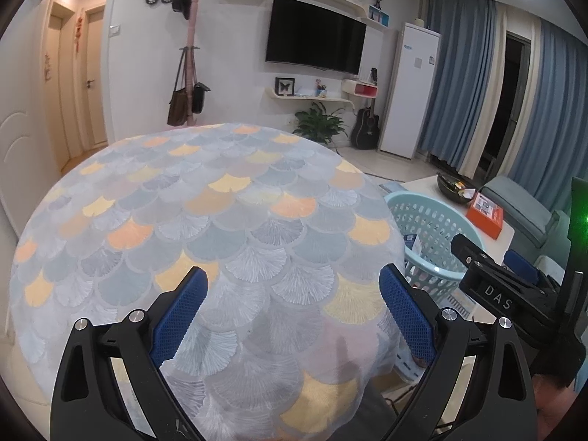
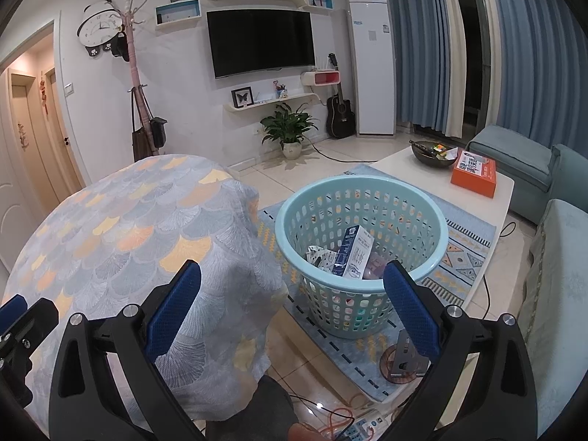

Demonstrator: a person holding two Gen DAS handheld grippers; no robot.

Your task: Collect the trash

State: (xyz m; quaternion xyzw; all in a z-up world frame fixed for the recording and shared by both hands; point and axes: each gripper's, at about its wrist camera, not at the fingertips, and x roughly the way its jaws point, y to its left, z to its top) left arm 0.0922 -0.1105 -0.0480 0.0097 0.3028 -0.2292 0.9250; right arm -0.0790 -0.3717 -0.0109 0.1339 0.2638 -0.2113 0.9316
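While both claws are held spread with nothing between their pads, the left gripper (image 1: 294,308) is poised over a fan-patterned cloth (image 1: 205,228) and the right gripper (image 2: 292,305) beside a pale blue basket (image 2: 437,235). Inside the basket a white carton (image 2: 354,253) is seen, with what may be crumpled wrappers (image 2: 321,255).

Left wrist view: looks forward and slightly down, close over the round worktop draped in a fan-patterned pastel cloth (image 1: 191,220).
Right wrist view: from further right, angled down into the pale blue perforated plastic basket (image 2: 362,198) on the floor nearby.
Shared: worktop, basket (image 1: 433,220), black wall-mounted television (image 1: 316,33) (image 2: 261,42).
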